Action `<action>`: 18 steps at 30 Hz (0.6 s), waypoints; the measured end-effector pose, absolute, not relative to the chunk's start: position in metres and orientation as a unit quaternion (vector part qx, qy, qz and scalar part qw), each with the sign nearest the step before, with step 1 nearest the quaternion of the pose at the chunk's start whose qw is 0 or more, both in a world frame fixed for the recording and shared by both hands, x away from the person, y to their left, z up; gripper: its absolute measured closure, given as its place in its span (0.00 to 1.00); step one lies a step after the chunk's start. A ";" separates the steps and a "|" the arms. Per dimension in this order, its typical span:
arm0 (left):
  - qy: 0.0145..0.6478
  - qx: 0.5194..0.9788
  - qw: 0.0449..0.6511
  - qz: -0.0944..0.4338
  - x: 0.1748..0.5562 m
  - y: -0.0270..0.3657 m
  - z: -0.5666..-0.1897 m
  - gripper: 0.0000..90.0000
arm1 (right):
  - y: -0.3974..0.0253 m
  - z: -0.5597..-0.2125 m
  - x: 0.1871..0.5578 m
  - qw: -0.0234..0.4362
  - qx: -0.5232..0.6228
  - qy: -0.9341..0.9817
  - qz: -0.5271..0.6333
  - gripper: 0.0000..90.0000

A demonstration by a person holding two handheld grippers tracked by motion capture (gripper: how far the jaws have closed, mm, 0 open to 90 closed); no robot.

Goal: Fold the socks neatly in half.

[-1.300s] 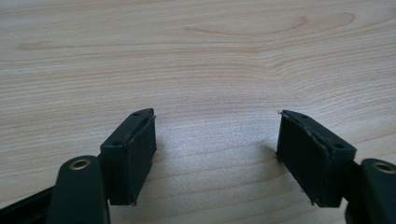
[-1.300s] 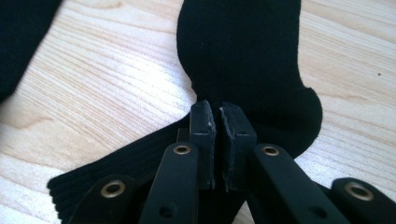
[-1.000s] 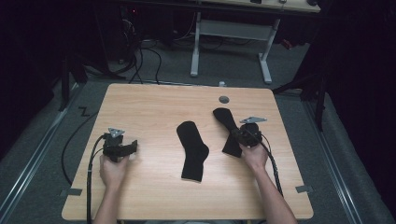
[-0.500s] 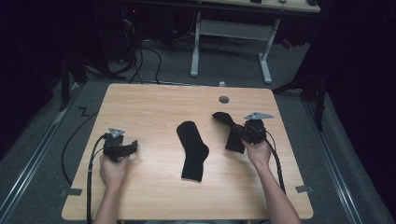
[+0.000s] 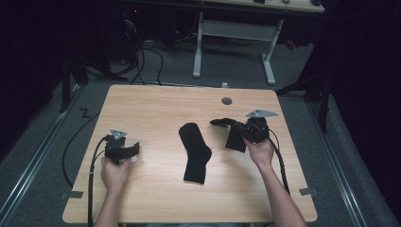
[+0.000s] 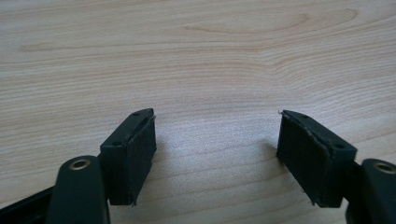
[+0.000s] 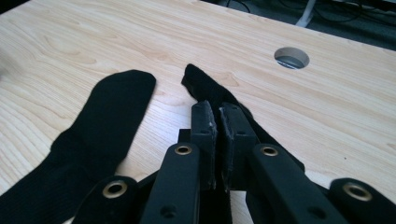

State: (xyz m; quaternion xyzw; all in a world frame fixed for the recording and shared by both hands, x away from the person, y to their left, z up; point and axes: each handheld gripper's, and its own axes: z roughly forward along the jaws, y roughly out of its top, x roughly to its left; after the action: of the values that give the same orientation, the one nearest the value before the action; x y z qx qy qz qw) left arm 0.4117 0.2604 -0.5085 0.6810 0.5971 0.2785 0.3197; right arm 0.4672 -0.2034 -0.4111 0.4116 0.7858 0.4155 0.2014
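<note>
Two black socks are on a light wooden table (image 5: 156, 109). One sock (image 5: 195, 152) lies flat near the middle, also seen at the left of the right gripper view (image 7: 102, 121). My right gripper (image 5: 242, 132) is shut on the second sock (image 5: 232, 138), which is raised off the table and droops from the jaws, its toe end (image 7: 201, 84) trailing forward. In the right gripper view its jaws (image 7: 217, 109) press together on the fabric. My left gripper (image 5: 136, 148) rests at the table's left, open, with bare wood between its fingers (image 6: 215, 130).
A round cable hole (image 5: 227, 100) sits near the table's far edge, also visible in the right gripper view (image 7: 291, 58). Behind the table stand a white desk frame (image 5: 198, 47) and cables (image 5: 142, 52) on the grey floor. Each gripper trails a cable off the near edge.
My right gripper has lifted its sock off the table and carried it a little right and away from the flat sock. The left gripper has stayed put.
</note>
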 end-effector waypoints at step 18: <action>0.597 0.681 0.321 0.277 0.412 0.261 -0.508 0.32 | -0.173 -0.388 0.470 0.207 0.391 0.791 0.423 0.94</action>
State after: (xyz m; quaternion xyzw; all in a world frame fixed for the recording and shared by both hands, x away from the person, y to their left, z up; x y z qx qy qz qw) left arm 0.4117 0.2609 -0.5084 0.6808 0.5974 0.2768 0.3209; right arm 0.4701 -0.1731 -0.3880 0.3907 0.7908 0.4234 0.2066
